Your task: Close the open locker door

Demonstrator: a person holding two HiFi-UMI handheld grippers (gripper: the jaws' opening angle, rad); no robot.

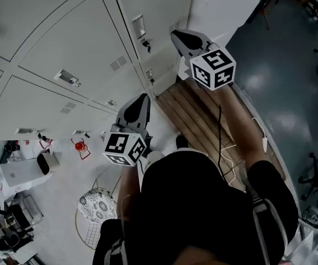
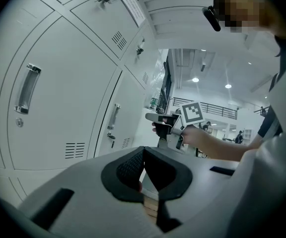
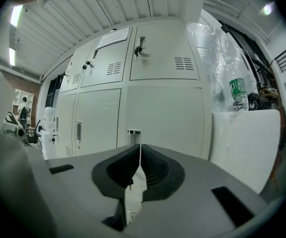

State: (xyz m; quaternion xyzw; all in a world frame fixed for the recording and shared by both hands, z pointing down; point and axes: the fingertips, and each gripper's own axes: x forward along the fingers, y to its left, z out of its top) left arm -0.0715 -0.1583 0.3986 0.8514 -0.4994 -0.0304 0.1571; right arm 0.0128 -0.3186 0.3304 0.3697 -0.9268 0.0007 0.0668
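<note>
Facing a bank of white lockers (image 1: 65, 48), doors flush wherever visible. Right forearm stretched forward over the wooden slats (image 1: 189, 115), holding the right gripper (image 1: 176, 35) high near the bank's right edge. Jaws pressed together on nothing, aimed at a locker door (image 3: 163, 115) and its handle (image 3: 133, 132). Left gripper (image 1: 143, 97) drawn lower and nearer the body, likewise closed and empty.

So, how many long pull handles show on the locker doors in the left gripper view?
2. One handle is on the near door at the left; the other handle is on the next door along. More may lie outside the frame.
</note>
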